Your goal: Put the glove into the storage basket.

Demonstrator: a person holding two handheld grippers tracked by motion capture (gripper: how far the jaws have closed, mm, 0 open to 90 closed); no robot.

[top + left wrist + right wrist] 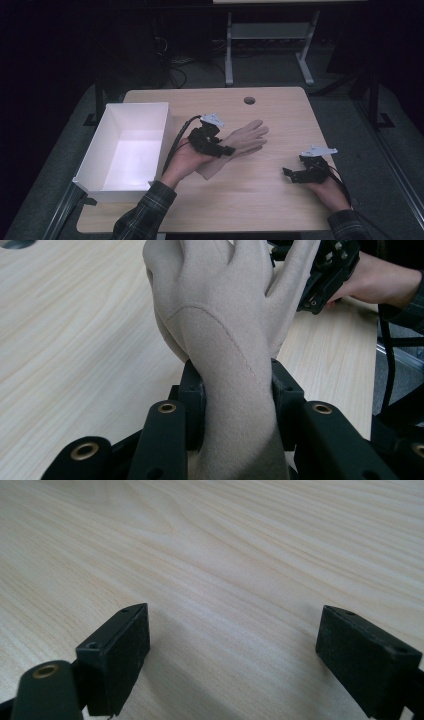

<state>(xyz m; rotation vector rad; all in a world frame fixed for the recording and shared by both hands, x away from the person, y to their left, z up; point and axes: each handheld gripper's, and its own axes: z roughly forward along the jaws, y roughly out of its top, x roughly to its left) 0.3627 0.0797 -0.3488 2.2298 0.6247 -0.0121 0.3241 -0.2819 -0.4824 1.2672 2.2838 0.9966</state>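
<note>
The left tool (216,145) clamps the wrist of a beige glove (243,141), near the middle of the worktop (280,107). The white box (89,163) stands just to its left, at the worktop's left edge. The right tool (294,174), jaws wide and empty, rests over bare wood near the right edge.

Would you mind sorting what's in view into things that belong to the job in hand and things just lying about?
In the job:
- glove, clamped at the cuff
- left gripper, holding it
- white box, beside it, probably

Lying about:
- right gripper, open, idle on the table
- second table behind
</note>
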